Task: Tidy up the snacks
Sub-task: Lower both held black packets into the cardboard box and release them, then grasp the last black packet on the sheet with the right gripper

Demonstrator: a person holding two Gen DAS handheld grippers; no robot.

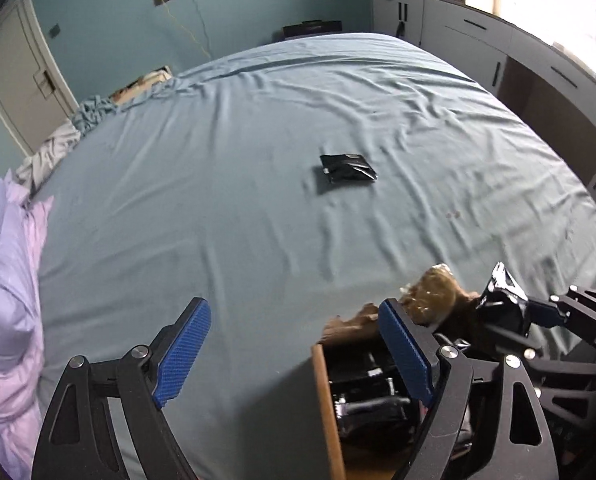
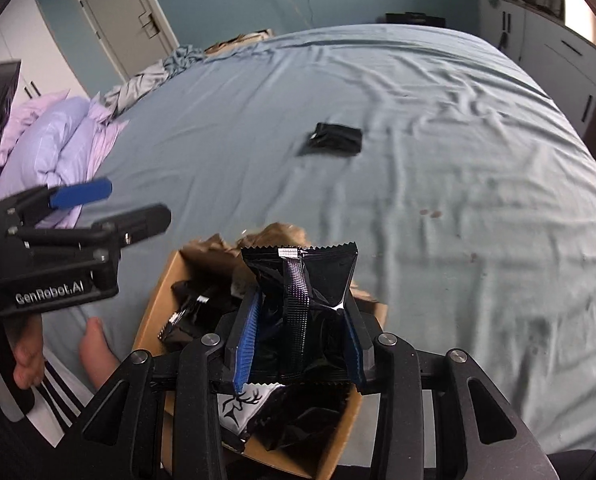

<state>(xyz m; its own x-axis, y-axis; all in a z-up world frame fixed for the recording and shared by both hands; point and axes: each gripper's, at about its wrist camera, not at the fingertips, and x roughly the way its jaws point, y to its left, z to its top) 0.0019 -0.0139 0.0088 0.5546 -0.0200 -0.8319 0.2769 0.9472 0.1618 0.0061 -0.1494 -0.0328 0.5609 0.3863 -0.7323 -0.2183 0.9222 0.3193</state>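
Bedroom with teal walls; wide bed (image 1: 226,184) under a wrinkled blue-grey sheet, lilac duvet (image 1: 6,280) bunched along its left edge, white cabinets (image 1: 478,36) beyond its right edge.

Open cardboard box (image 2: 158,300) at the near edge of the bed, already holding several black snack packets and crumpled brown paper (image 1: 430,292).

Right gripper (image 2: 298,344): jaws clamped on a black snack packet (image 2: 302,280), held upright directly above the box; blue pads (image 2: 247,336) pressed against both sides of the packet.

Left gripper (image 1: 294,348): jaws wide apart, nothing between them, just left of the box over bare sheet; right-hand pad (image 1: 406,348) overlapping the box's near wall in the left wrist view.

Second black packet (image 1: 348,168) flat on the sheet near the middle of the bed, well apart from box and both grippers.

Bare foot (image 2: 96,352) just beside the box's left wall.
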